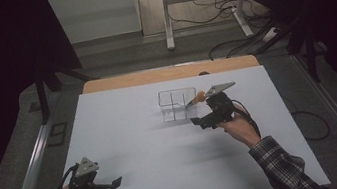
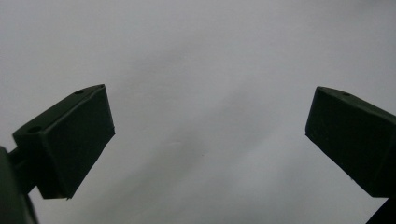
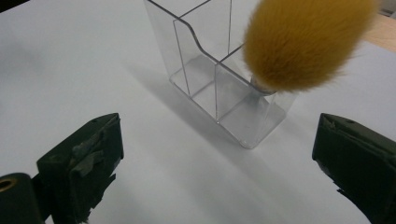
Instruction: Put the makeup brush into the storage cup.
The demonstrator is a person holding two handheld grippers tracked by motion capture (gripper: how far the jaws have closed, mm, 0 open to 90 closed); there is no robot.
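The left gripper (image 1: 115, 184) rests at the near left corner of the white table (image 1: 157, 167), well apart from the clear organizer (image 1: 177, 104). Its jaws stand wide apart with nothing between them; in the left gripper view the left gripper (image 2: 205, 140) faces bare table surface (image 2: 196, 56).

Farther in, the right gripper (image 1: 196, 120) sits just beside the organizer, on its near right side, held by the person's hand (image 1: 239, 127). In the right gripper view the right gripper (image 3: 215, 158) has both jaws spread wide and clamps nothing; the organizer (image 3: 219, 88) stands upright on the table directly beyond the jaws.

The organizer is a transparent, partitioned box placed past the centre of the table. A makeup brush (image 1: 197, 97) with an orange-yellow bristle head (image 3: 303, 42) leans in its right-hand compartment, handle down, head rising above the rim and tilted toward the right gripper. The brush is free of both jaws.

Beyond the organizer, the far edge of the table shows a wooden strip (image 1: 168, 73).
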